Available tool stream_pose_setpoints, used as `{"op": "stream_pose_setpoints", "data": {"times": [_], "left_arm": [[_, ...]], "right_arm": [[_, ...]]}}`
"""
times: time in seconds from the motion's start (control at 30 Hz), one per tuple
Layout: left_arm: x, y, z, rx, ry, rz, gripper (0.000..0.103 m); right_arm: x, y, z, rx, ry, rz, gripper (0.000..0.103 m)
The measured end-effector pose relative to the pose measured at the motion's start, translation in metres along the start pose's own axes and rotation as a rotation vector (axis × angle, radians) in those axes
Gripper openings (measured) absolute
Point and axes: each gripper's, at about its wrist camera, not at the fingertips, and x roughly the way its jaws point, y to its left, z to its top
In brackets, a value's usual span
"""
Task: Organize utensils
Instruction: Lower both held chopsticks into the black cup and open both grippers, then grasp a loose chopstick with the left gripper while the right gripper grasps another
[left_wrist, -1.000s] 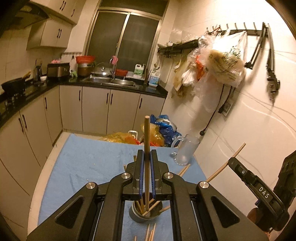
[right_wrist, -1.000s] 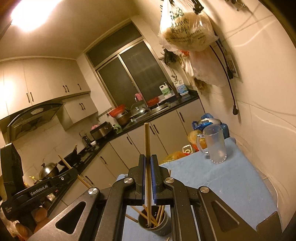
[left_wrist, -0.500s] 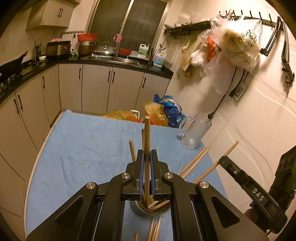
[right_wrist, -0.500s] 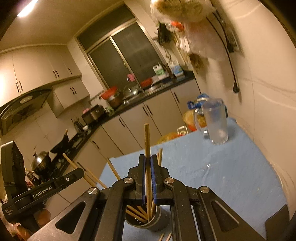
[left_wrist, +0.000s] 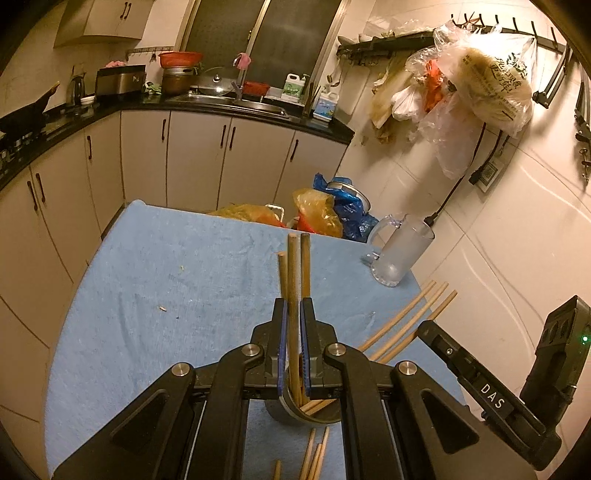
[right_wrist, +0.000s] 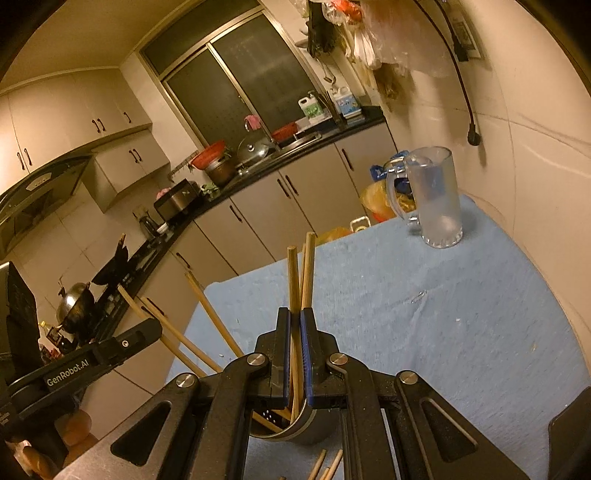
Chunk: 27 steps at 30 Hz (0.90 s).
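Note:
My left gripper (left_wrist: 292, 314) is shut on a wooden chopstick (left_wrist: 293, 273) that stands upright, its lower end inside a round metal holder (left_wrist: 306, 411) just below the jaws. Several more chopsticks (left_wrist: 406, 321) lean out of that holder to the right. My right gripper (right_wrist: 294, 321) is shut on another upright chopstick (right_wrist: 291, 280), its lower end down in the same holder (right_wrist: 295, 428). A second stick (right_wrist: 309, 266) leans beside it. Other chopsticks (right_wrist: 207, 314) fan out to the left. The right gripper's body (left_wrist: 480, 387) shows at the lower right of the left wrist view.
A blue cloth (left_wrist: 184, 288) covers the table. A frosted glass mug (left_wrist: 399, 254) stands at its far right by the white wall. Loose chopsticks (left_wrist: 314, 454) lie on the cloth in front of the holder. Plastic bags (left_wrist: 332, 214) sit beyond the far edge; kitchen cabinets are behind.
Both grippers have come down with their chopsticks, whose lower ends have sunk deeper into the holder. The table and mug now fill more of each view.

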Motion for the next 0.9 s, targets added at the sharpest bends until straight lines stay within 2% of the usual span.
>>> {"op": "stream_pose_setpoints", "data": {"times": [0.1, 0.17, 0.3, 0.4, 0.47, 0.5, 0.53, 0.57, 0.6, 0.83, 0.9], "left_arm": [[-0.002, 0.0, 0.001, -0.001, 0.0, -0.009, 0.011], [-0.007, -0.001, 0.001, 0.0, -0.013, -0.008, 0.024], [-0.022, -0.002, 0.001, 0.006, -0.042, -0.01, 0.028], [-0.035, -0.002, -0.002, 0.006, -0.058, -0.009, 0.033], [-0.044, -0.001, -0.006, 0.005, -0.066, -0.011, 0.041], [-0.049, -0.001, -0.01, 0.006, -0.069, -0.007, 0.041], [-0.053, -0.001, -0.015, 0.012, -0.065, 0.0, 0.041], [-0.055, 0.0, -0.021, 0.02, -0.058, 0.005, 0.041], [-0.057, 0.0, -0.027, 0.024, -0.052, 0.004, 0.041], [-0.052, 0.017, -0.083, 0.003, 0.068, 0.018, 0.041], [-0.044, 0.026, -0.103, -0.017, 0.125, 0.006, 0.041]], "right_arm": [[0.0, -0.003, 0.001, 0.008, 0.005, 0.013, 0.007], [-0.004, -0.004, 0.002, 0.009, 0.003, 0.02, 0.01], [-0.019, -0.002, 0.005, -0.001, -0.028, 0.023, 0.012], [-0.032, 0.002, 0.005, -0.005, -0.049, 0.028, 0.02], [-0.044, 0.004, 0.002, -0.011, -0.058, 0.037, 0.022], [-0.048, 0.004, 0.0, -0.014, -0.06, 0.037, 0.023], [-0.053, 0.004, -0.004, -0.015, -0.058, 0.037, 0.029], [-0.057, 0.003, -0.009, -0.013, -0.053, 0.039, 0.035], [-0.06, 0.003, -0.013, -0.013, -0.047, 0.039, 0.036], [-0.066, -0.006, -0.069, 0.0, 0.079, 0.039, 0.037], [-0.064, -0.009, -0.084, 0.003, 0.113, 0.026, 0.037]]}}
